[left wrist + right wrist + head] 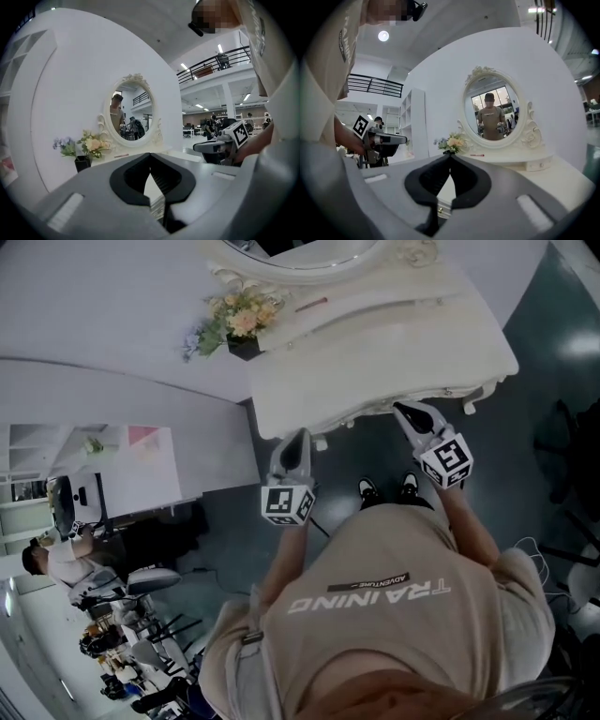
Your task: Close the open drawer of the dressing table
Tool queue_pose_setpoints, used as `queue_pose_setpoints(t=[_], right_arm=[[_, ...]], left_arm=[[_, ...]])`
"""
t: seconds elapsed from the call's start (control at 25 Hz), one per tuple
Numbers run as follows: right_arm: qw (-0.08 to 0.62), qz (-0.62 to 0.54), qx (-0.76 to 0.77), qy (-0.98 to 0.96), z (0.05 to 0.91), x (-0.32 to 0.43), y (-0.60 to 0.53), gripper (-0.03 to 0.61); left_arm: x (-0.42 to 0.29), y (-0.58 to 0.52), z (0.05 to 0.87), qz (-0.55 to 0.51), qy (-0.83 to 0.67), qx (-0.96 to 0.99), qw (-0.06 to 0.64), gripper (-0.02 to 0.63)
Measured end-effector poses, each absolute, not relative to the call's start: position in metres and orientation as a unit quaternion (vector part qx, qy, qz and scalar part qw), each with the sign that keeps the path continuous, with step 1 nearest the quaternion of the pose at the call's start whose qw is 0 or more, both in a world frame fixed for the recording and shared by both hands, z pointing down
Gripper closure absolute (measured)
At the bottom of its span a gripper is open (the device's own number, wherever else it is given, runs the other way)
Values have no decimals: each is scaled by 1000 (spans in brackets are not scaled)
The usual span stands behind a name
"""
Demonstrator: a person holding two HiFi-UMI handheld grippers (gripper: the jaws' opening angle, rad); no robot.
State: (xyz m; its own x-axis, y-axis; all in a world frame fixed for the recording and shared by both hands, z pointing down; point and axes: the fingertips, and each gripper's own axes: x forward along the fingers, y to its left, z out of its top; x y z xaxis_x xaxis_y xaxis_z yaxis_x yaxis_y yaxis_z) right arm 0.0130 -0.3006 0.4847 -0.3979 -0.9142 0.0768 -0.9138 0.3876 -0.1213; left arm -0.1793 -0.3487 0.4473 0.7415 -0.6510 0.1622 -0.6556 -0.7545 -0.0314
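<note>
The white dressing table [394, 343] stands in front of me, its front edge just beyond both grippers. In the head view no open drawer shows clearly. Through the gap under the right gripper's jaws I see a white drawer front with a small gold knob [438, 209]. My left gripper [295, 439] hangs at the table's front left edge, jaws shut with nothing between them [150, 159]. My right gripper [405, 409] is at the front edge further right, also shut and holding nothing [450, 159]. Each gripper shows in the other's view: right gripper [225, 143], left gripper [377, 140].
On the tabletop stand an oval mirror [492, 108], a black vase of flowers [239, 320], a thin pink stick [312, 304] and a small drawer box [539, 164]. A white wall panel [112, 315] backs the table. My feet [384, 488] are under the front edge. Seated people [56, 559] are far left.
</note>
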Motion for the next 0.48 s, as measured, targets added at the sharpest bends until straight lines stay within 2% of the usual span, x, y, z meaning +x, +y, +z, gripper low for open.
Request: queue_pose_setpoints(t=[0.2, 0.48], right_arm=[[10, -71, -537, 840, 469, 1, -283, 574], [-29, -27, -531, 846, 445, -13, -280, 574]], left_arm=[[-181, -337, 439, 84, -342, 936, 13, 607], [-193, -322, 427, 48, -351, 935, 17, 607]])
